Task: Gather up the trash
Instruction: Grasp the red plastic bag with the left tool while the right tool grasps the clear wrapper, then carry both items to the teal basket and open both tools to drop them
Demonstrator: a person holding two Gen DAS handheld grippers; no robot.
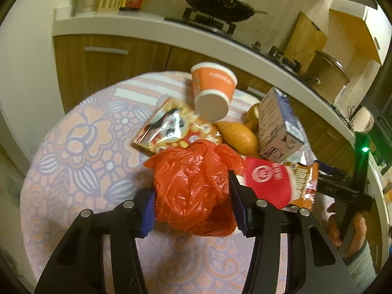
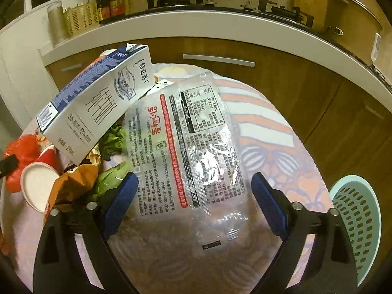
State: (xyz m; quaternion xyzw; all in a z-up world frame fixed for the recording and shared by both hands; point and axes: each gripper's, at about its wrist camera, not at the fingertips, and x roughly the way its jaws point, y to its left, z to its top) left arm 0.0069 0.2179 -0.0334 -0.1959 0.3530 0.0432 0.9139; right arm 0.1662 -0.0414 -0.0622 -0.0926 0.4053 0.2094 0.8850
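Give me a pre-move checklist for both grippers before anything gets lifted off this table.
1. Left hand-held gripper straddles the red plastic bag: ok.
2. Left pads firmly pinching the bag: cannot tell.
3. Right hand-held gripper open around the clear wrapper: ok.
4. Wrapper free of other trash: not ok; the milk carton overlaps its top corner.
5. Teal basket within view for drop-off: ok, beside the table edge.
6. Basket contents or room left: cannot tell.
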